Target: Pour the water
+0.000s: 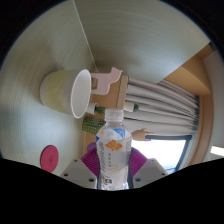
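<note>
Clear plastic, one water bottle (114, 150) with a white cap and orange label sits clamped between the claw's (113, 170) two magenta pads (93, 158), while one pale paper cup (65, 92) lies tipped sideways just beyond it, before grey curtains (165, 103).
</note>
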The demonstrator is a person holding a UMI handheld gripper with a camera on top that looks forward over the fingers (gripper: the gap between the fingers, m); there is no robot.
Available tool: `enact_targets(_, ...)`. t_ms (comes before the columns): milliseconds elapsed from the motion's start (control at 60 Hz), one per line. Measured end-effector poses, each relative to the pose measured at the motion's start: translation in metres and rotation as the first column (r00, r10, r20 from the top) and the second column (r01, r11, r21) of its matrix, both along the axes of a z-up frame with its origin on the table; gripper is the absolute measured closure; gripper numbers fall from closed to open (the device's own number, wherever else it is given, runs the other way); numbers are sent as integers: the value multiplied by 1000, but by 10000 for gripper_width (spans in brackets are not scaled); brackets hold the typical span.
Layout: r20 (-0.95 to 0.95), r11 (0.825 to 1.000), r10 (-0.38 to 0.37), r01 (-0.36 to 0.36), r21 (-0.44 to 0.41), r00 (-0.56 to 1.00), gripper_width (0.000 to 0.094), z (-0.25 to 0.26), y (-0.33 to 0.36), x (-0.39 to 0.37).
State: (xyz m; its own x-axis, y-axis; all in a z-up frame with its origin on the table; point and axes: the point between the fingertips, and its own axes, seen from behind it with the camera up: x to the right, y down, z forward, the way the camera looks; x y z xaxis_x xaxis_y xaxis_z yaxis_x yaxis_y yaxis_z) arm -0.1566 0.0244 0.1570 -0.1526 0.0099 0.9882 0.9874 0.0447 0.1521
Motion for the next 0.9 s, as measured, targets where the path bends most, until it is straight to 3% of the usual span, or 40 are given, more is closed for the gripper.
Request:
enact_targets(167, 306, 995, 60, -83, 63, 950, 579, 8, 11, -21)
enact_targets(300, 505, 975, 113, -194, 110, 856, 578, 13, 7, -48)
enact_targets(533, 651, 957, 134, -268, 110, 747, 580, 3, 2, -66)
enact_targets(733, 457, 967, 108, -200, 159, 883, 580, 25, 5, -59)
enact_targets(833, 166, 977, 79, -109, 182, 983, 580, 50, 5, -46)
enact_targets(900, -127, 989, 65, -47, 143, 990, 584, 67, 7, -31)
